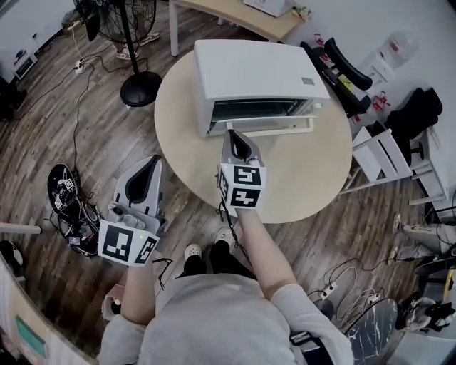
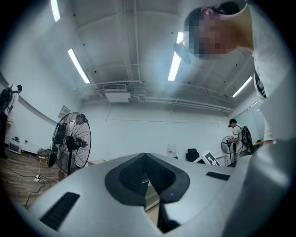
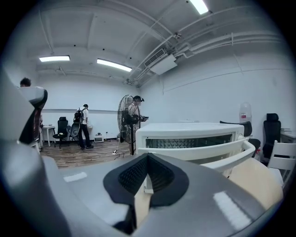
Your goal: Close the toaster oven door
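A white toaster oven (image 1: 256,78) stands on the far half of a round wooden table (image 1: 306,178). Its door (image 1: 260,117) faces me, with the white bar handle (image 1: 274,131) along its lower front. The door looks close to upright; I cannot tell whether it sits fully against the body. My right gripper (image 1: 234,134) is shut and empty, its tip just in front of the handle's left end. In the right gripper view the oven (image 3: 199,132) and handle (image 3: 226,155) fill the space just beyond the shut gripper (image 3: 147,173). My left gripper (image 1: 152,164) hangs left of the table, shut (image 2: 148,178), tilted up toward the ceiling.
A standing fan (image 1: 132,50) is on the floor beyond the table's left side. Cables and gear (image 1: 68,196) lie on the floor at left. A white folding chair (image 1: 388,153) leans at right. A rectangular wooden table (image 1: 242,14) stands behind. Other people (image 3: 84,125) stand across the room.
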The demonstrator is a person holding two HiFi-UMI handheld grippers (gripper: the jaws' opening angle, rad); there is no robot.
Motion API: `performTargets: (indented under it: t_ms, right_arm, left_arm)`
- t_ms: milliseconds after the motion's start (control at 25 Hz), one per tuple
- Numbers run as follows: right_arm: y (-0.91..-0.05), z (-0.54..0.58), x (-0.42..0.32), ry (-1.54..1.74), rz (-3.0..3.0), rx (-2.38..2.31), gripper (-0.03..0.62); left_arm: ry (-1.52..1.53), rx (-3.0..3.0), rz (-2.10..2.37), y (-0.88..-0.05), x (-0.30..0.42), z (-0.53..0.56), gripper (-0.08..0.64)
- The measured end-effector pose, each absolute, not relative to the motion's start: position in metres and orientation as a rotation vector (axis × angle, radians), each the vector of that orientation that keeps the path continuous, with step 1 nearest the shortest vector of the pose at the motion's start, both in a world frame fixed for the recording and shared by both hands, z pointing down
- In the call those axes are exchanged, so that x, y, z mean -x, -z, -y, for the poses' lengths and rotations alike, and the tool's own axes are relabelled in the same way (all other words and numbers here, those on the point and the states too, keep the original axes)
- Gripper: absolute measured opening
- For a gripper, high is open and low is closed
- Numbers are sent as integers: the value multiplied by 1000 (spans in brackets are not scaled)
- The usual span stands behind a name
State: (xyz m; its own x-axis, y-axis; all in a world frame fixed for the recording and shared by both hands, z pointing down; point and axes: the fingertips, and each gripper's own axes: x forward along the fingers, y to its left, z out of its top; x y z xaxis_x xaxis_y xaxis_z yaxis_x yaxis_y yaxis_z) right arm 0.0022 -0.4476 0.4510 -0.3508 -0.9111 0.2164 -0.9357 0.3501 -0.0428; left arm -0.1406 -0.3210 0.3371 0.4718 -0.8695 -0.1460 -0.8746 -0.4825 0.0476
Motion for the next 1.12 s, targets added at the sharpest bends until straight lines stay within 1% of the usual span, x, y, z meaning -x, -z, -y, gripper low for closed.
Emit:
performTargets:
  t_ms: [1120]
  right_arm:
    - [-432, 500, 12, -184, 2490, -1643, 8]
  left_arm:
    - [-239, 2506, -1751, -324, 170, 319, 0]
